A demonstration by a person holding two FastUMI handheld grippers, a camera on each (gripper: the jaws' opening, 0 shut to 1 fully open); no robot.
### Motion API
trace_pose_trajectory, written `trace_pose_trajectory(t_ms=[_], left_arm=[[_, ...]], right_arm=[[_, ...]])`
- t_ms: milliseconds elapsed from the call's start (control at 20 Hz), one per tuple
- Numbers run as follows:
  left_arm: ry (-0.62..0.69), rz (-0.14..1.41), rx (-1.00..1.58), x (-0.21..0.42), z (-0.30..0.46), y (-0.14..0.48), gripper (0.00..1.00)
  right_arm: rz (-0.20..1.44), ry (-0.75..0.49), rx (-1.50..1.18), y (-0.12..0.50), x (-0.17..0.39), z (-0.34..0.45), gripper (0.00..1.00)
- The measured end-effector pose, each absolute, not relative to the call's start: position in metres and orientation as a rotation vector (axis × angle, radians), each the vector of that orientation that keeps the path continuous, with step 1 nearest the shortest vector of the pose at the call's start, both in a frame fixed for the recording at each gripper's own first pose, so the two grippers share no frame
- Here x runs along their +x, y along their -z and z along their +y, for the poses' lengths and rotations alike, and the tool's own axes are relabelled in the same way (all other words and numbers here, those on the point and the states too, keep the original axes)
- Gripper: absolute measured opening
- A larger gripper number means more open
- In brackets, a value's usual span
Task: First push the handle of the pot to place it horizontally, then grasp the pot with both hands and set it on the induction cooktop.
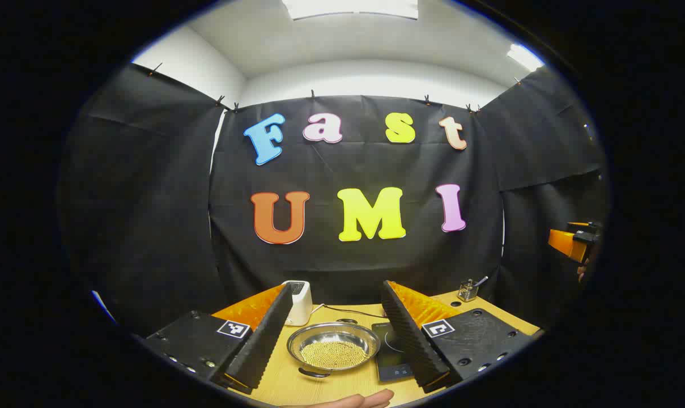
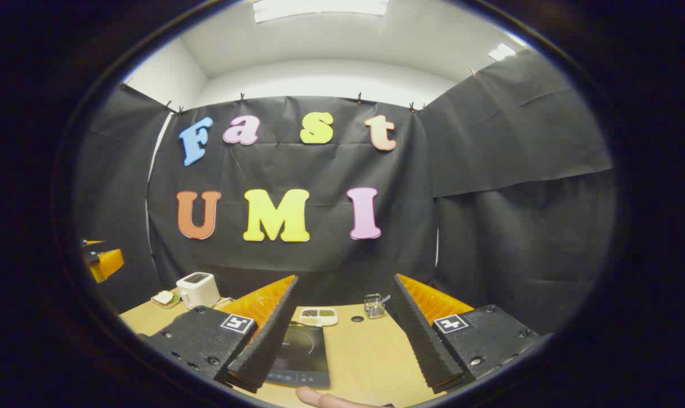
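Both your grippers, left gripper (image 1: 337, 362) and right gripper (image 2: 342, 357), stand released; pot (image 1: 332, 347) ahead between left fingers; cooktop (image 2: 302, 354) markings unreadable.

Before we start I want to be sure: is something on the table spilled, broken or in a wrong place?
Nothing looks spilled or broken. The pot sits upright on the table beside the induction cooktop, not yet on it, one handle pointing toward the camera. Both grippers are open above the table.

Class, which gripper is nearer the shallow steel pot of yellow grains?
Left. The left gripper frames the steel pot between open fingers; the right gripper faces the black induction cooktop beside it.
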State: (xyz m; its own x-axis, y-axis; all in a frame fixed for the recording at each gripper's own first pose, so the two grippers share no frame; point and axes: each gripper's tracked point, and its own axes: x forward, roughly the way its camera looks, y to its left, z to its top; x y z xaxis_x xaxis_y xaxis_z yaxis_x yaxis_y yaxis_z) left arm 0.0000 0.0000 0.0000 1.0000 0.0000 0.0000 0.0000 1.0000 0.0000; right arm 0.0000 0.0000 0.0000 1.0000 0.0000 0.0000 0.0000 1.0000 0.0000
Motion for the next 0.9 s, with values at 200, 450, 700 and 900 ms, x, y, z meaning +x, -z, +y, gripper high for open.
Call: trace_pose_trajectory(t_ms=[200,450,700,900], left_arm=[[0.005,0.001,0.019,-0.002,-0.003,0.003,0.95],[-0.019,-0.001,0.035,-0.004,-0.001,0.009,0.96],[-0.018,0.015,0.014,-0.006,0.000,0.018,0.96],[-0.025,0.013,0.006,0.002,0.003,0.026,0.96]], right_arm=[[-0.024,0.009,-0.014,-0.003,-0.004,-0.006,0.99],[-0.053,0.041,-0.027,-0.009,-0.010,-0.015,0.99],[-0.053,0.004,-0.025,-0.010,-0.018,-0.002,0.99],[-0.061,-0.023,-0.037,-0.011,-0.021,0.007,0.99]])
